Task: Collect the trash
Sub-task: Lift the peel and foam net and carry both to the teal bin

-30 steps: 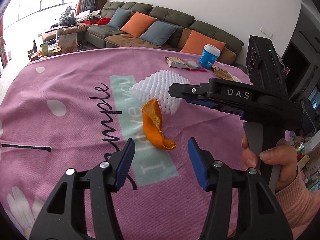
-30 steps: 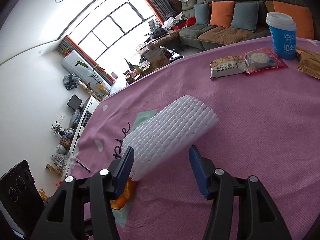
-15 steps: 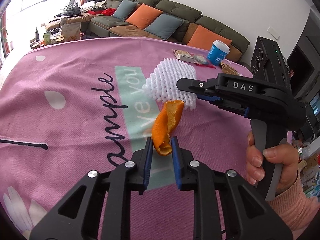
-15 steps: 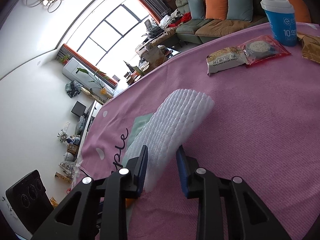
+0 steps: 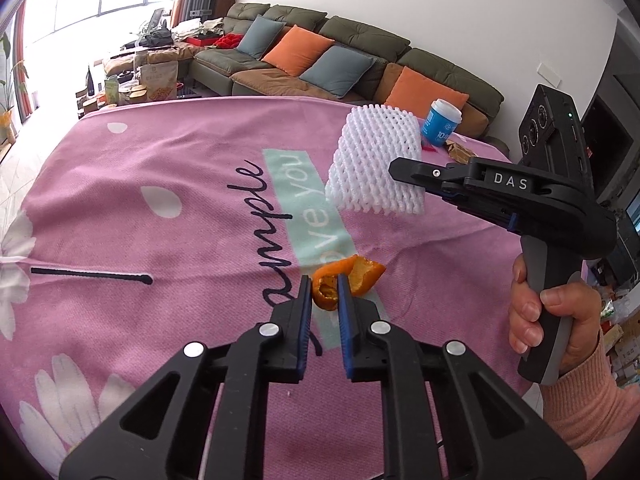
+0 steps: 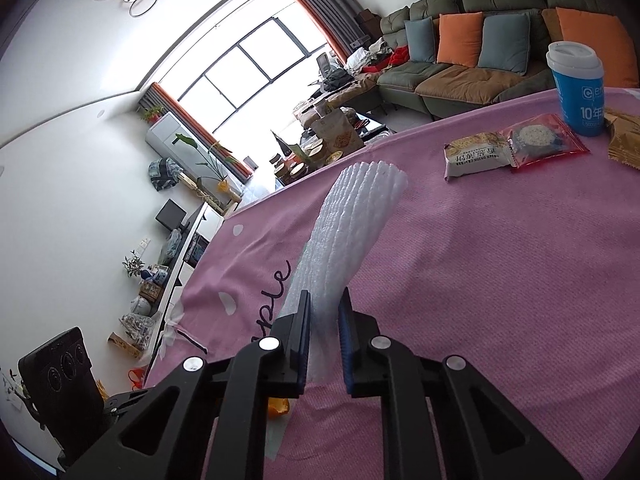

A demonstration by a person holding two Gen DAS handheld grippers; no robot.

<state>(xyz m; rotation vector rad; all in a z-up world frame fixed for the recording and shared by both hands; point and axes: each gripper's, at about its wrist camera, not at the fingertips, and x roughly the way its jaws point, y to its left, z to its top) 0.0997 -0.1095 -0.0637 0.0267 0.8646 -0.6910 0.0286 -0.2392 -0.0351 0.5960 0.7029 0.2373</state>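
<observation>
An orange peel [image 5: 334, 282] is pinched between the blue pads of my left gripper [image 5: 324, 292], just above the pink tablecloth [image 5: 160, 168]; its jaws are still closing on it. A white foam fruit net [image 6: 352, 224] is squeezed flat in my right gripper [image 6: 325, 308], whose jaws are also still closing. In the left wrist view the foam net [image 5: 376, 164] hangs lifted off the cloth from the right gripper [image 5: 416, 176], held by a hand [image 5: 548, 320] in a pink sleeve. A bit of the peel [image 6: 278, 408] shows under the right gripper.
At the far side of the table stand a blue paper cup [image 6: 578, 88], a cracker packet [image 6: 478, 154], a red snack packet [image 6: 544, 140] and a brown wrapper [image 6: 624, 140]. A sofa [image 5: 352, 60] with cushions lies beyond the table edge.
Both grippers went from open to closed on their items. The left one took the peel and pulled it near; the right one clamped the foam net and lifted it off the cloth.
</observation>
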